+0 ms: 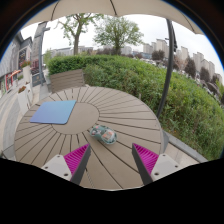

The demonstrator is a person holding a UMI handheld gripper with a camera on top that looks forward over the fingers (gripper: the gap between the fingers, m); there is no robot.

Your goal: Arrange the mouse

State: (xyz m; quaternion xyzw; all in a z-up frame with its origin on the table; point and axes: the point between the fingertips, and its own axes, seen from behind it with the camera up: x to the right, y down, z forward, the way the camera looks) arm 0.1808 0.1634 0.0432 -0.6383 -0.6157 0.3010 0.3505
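The gripper [109, 160] hovers over a round wooden table [130, 110], jaws spread apart and empty. The mouse [103, 133] lies just ahead at 12 o'clock; a blue mousepad [54, 111] rests at 10 o'clock.

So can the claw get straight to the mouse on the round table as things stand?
Probably yes. The claw is open, and the mouse lies just ahead of its fingers on the slatted table with nothing between them. The blue mouse pad sits off to the side, apart from it.
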